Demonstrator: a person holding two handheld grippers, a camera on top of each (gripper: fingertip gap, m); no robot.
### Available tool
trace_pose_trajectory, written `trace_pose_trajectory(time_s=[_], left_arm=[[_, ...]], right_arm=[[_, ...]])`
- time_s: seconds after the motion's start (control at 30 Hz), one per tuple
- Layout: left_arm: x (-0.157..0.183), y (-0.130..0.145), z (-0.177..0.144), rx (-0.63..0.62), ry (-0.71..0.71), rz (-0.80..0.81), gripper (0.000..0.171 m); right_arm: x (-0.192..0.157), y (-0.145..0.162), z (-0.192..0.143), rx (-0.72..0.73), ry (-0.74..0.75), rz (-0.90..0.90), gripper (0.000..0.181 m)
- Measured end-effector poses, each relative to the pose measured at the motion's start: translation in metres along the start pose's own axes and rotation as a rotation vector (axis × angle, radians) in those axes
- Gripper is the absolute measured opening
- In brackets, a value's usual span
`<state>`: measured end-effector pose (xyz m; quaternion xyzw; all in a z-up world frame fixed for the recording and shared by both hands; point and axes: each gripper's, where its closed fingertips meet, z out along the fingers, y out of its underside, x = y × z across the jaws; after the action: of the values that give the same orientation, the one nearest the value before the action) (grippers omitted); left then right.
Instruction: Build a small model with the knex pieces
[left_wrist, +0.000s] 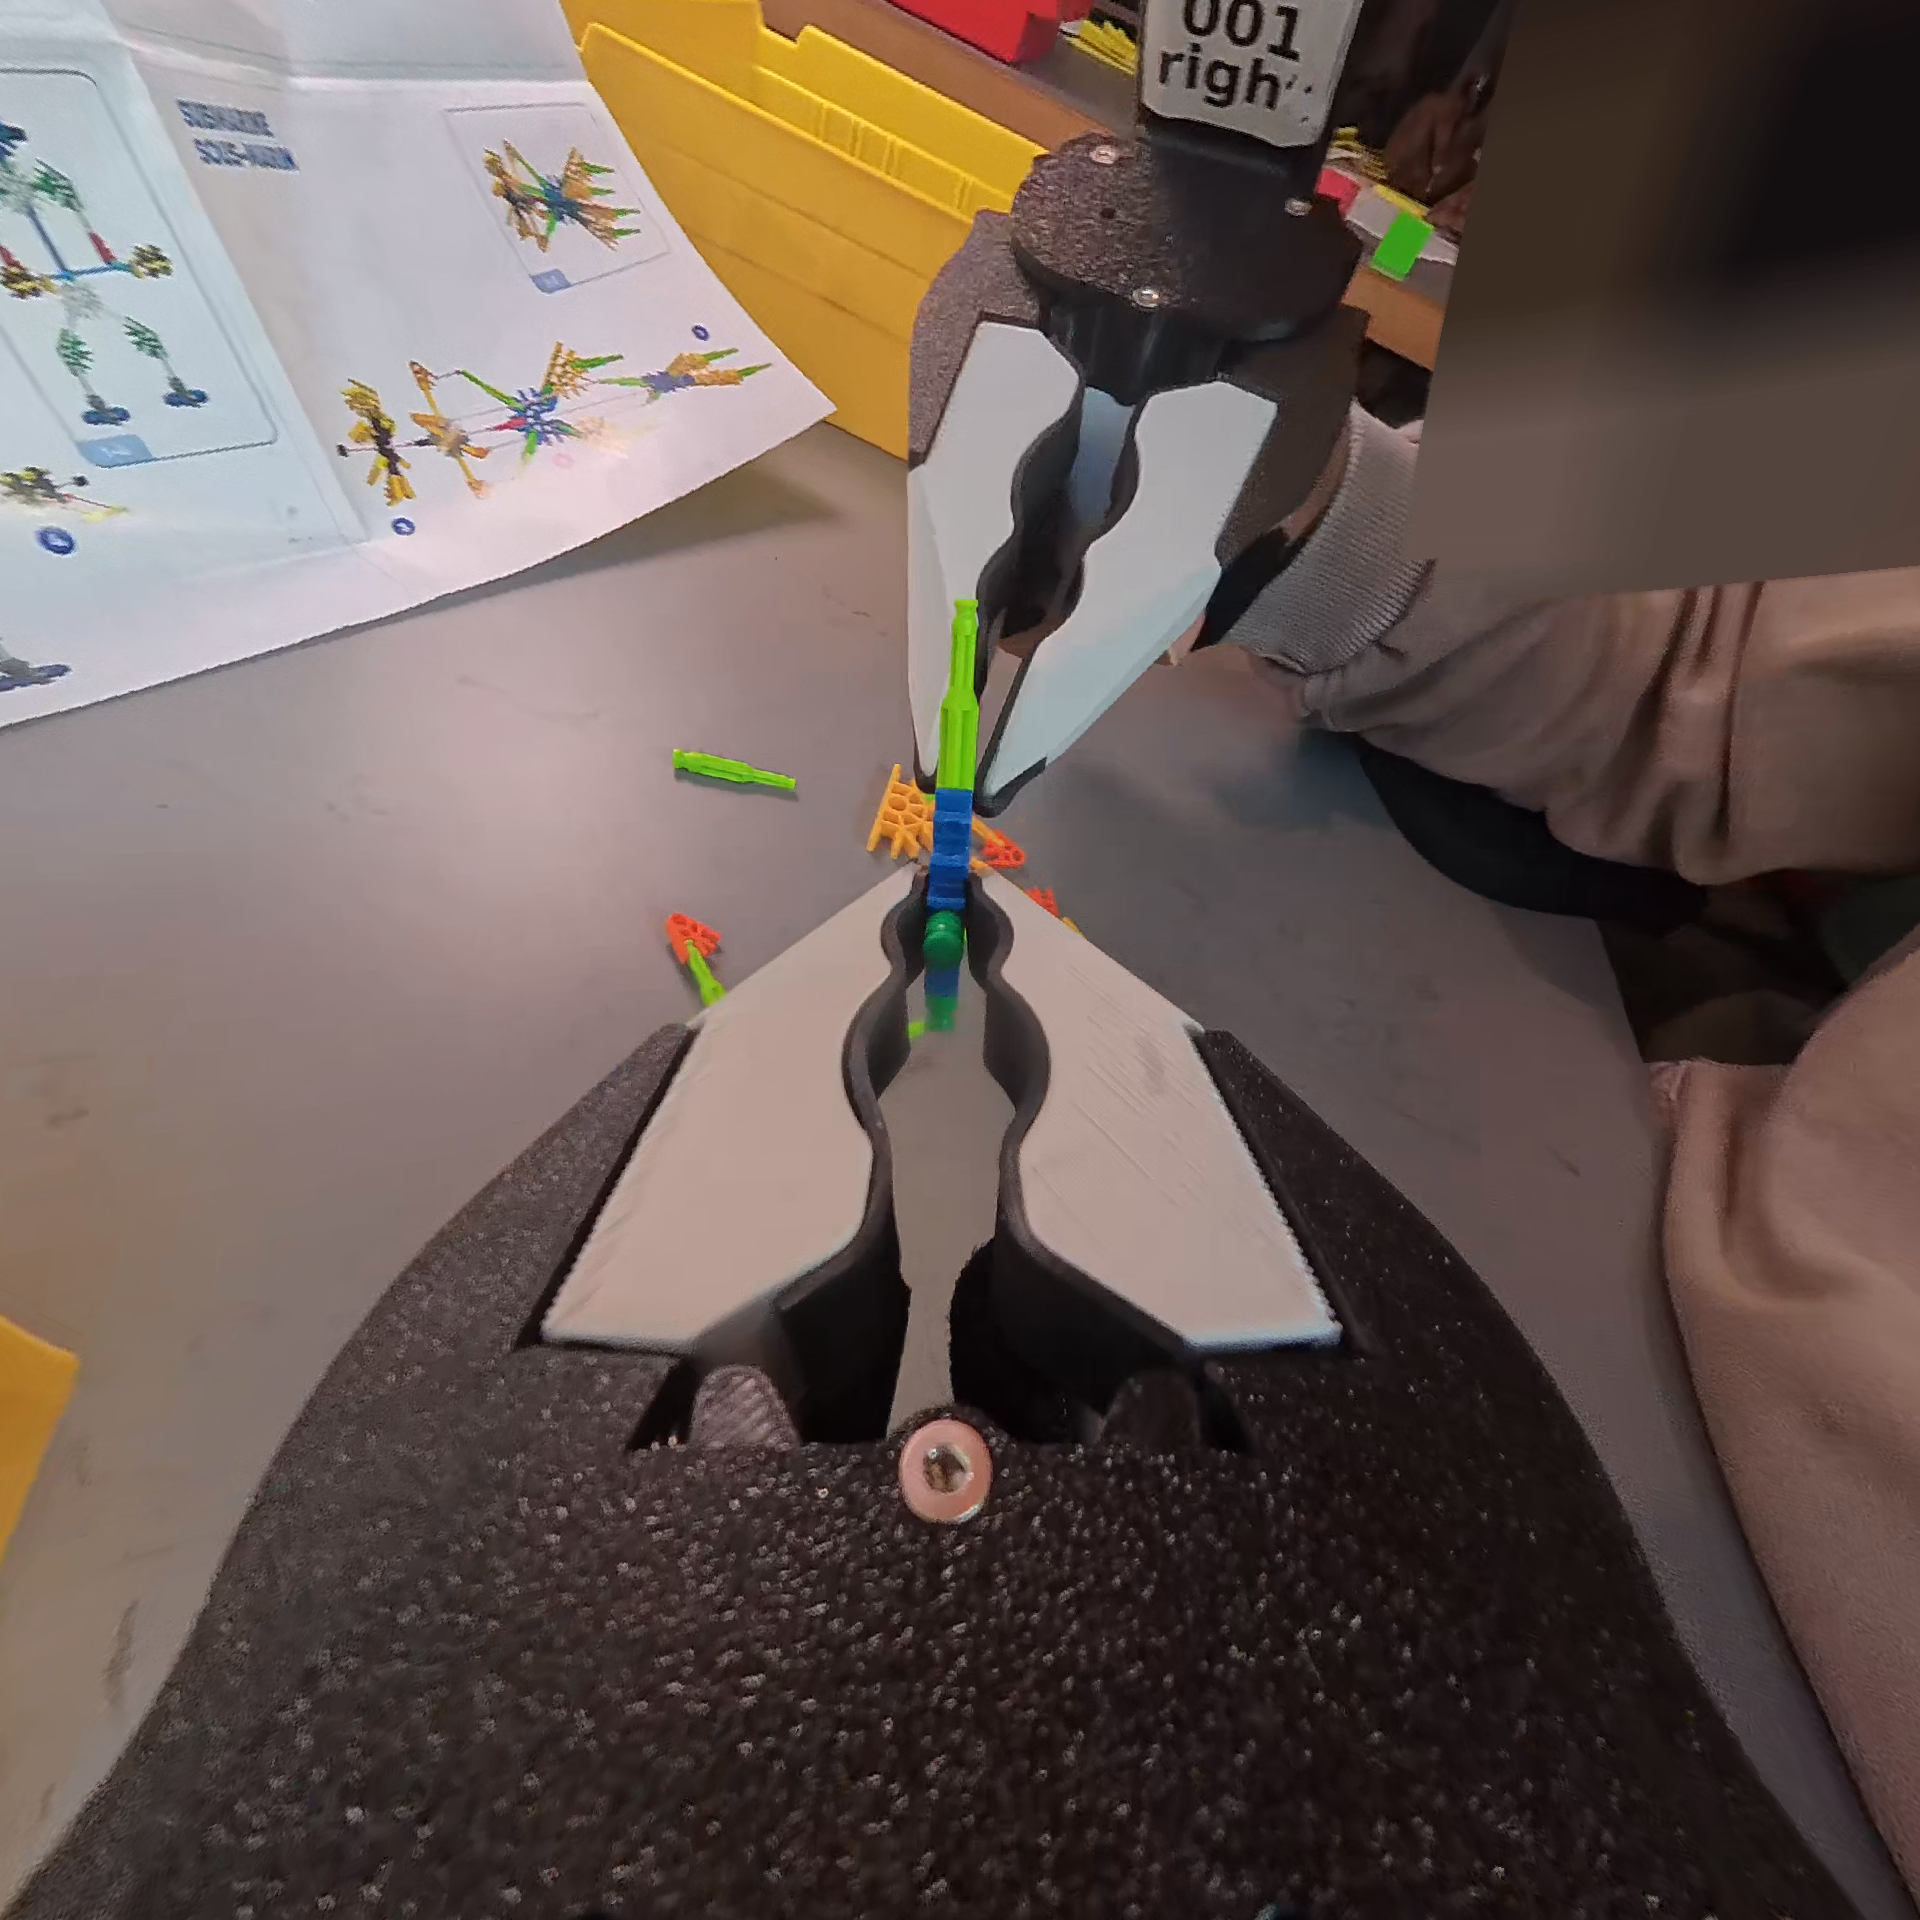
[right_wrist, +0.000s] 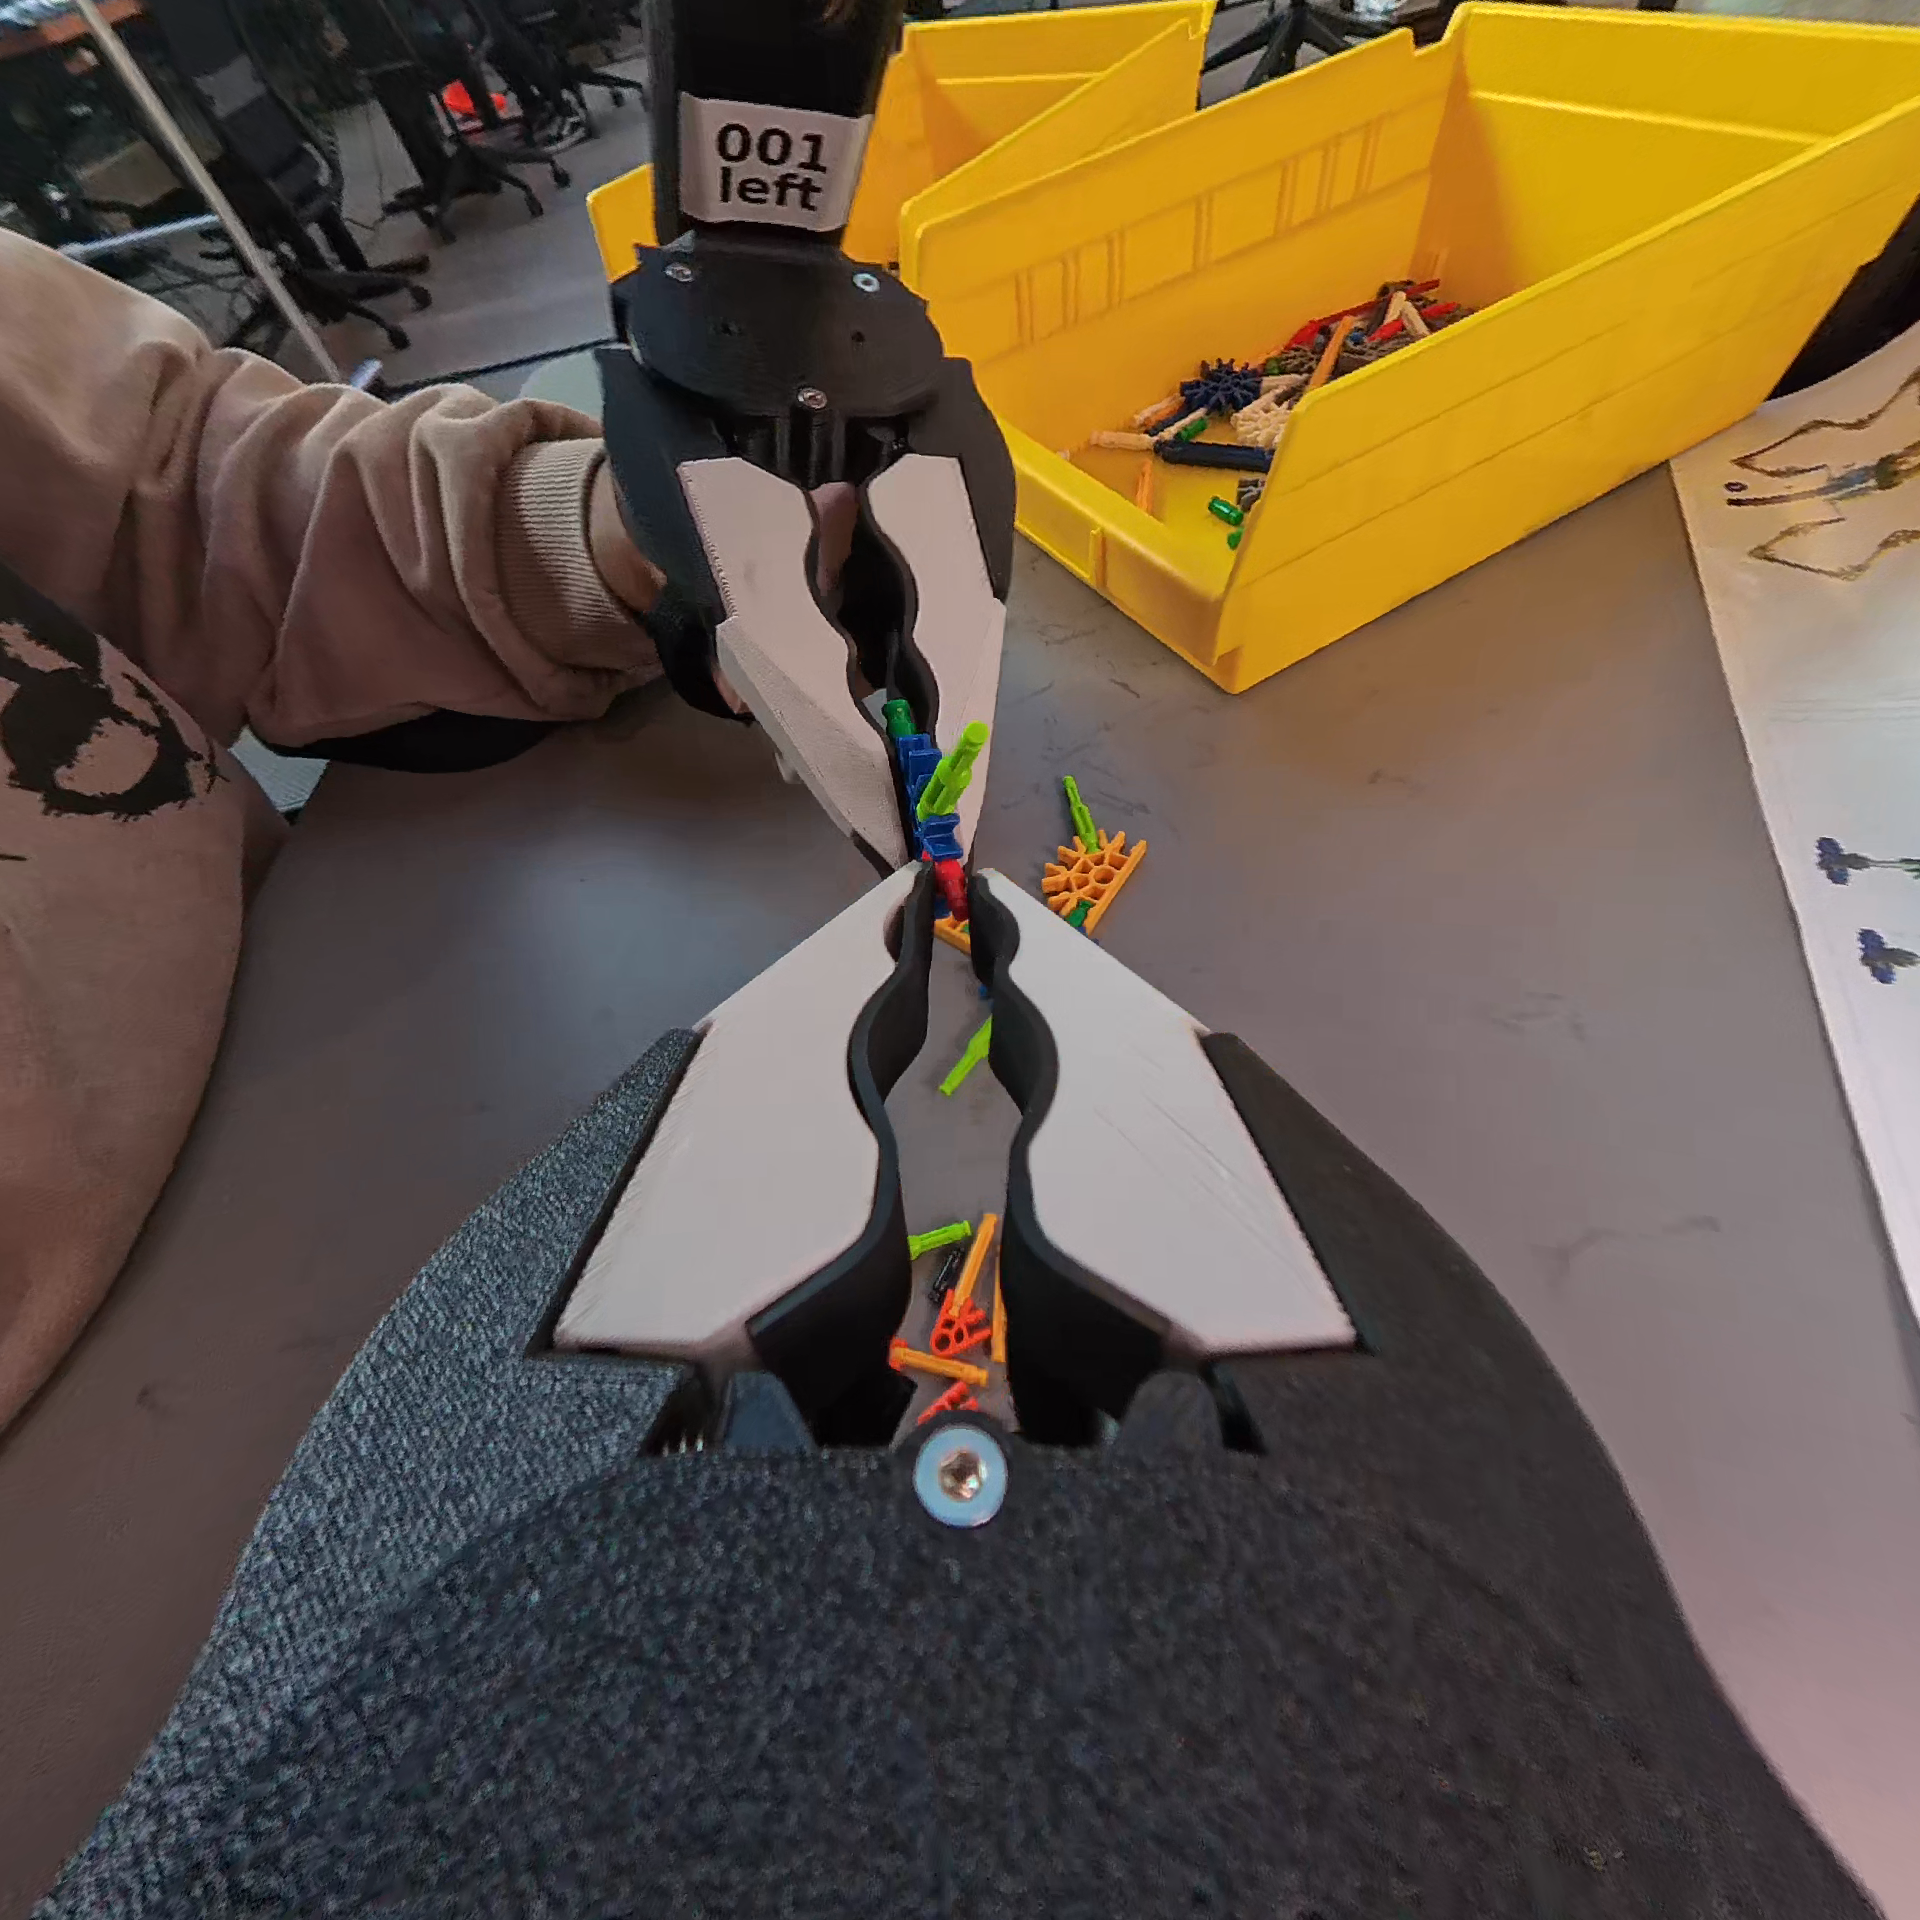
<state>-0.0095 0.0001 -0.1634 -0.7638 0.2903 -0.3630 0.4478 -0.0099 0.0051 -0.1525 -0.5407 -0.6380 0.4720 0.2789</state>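
While hovering above the worktop (left_wrist: 312, 935) | left hand-held gripper (left_wrist: 940, 894) is pinching the blue toy piece (left_wrist: 951, 842) | right hand-held gripper (right_wrist: 948, 883) is closing on its red peg (right_wrist: 950, 883), by the yellow bin (right_wrist: 1351, 499).

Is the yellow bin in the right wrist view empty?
No, the yellow bin holds a loose pile of coloured rods and connectors on its floor.

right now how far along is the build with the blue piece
Done: the blue connector already carries light green rods and a dark green one. In hand: the left hand-held gripper is shut on it; the right hand-held gripper pinches a red piece at its end. Left: the yellow connector and loose rods lie unused on the table.
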Motion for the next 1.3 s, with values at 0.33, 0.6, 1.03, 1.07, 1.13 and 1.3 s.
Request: trace_pose_trajectory(time_s=[0.33, 0.6, 1.03, 1.07, 1.13, 1.3], left_arm=[[-0.044, -0.012, -0.001, 0.167, -0.290, -0.261, 0.005], [-0.038, -0.009, -0.003, 0.297, 0.013, -0.655, 0.005], [-0.030, -0.027, -0.020, 0.249, -0.064, -0.257, 0.005], [-0.033, -0.027, -0.022, 0.242, -0.079, -0.241, 0.005], [-0.033, -0.026, -0.024, 0.234, -0.059, -0.243, 0.005], [-0.034, -0.014, -0.015, 0.196, -0.033, -0.286, 0.005]], right_arm=[[0.040, -0.014, 0.015, -0.079, 0.613, -0.350, 0.002], [0.033, -0.017, 0.021, -0.215, 0.816, -0.869, 0.000], [0.031, -0.063, -0.032, 0.449, 0.300, 0.002, 0.000], [0.040, -0.068, -0.047, 0.502, 0.305, 0.050, 0.000], [0.056, -0.061, -0.064, 0.464, 0.356, 0.063, 0.000], [0.096, 0.039, -0.048, -0.156, 0.483, -0.021, 0.002]])
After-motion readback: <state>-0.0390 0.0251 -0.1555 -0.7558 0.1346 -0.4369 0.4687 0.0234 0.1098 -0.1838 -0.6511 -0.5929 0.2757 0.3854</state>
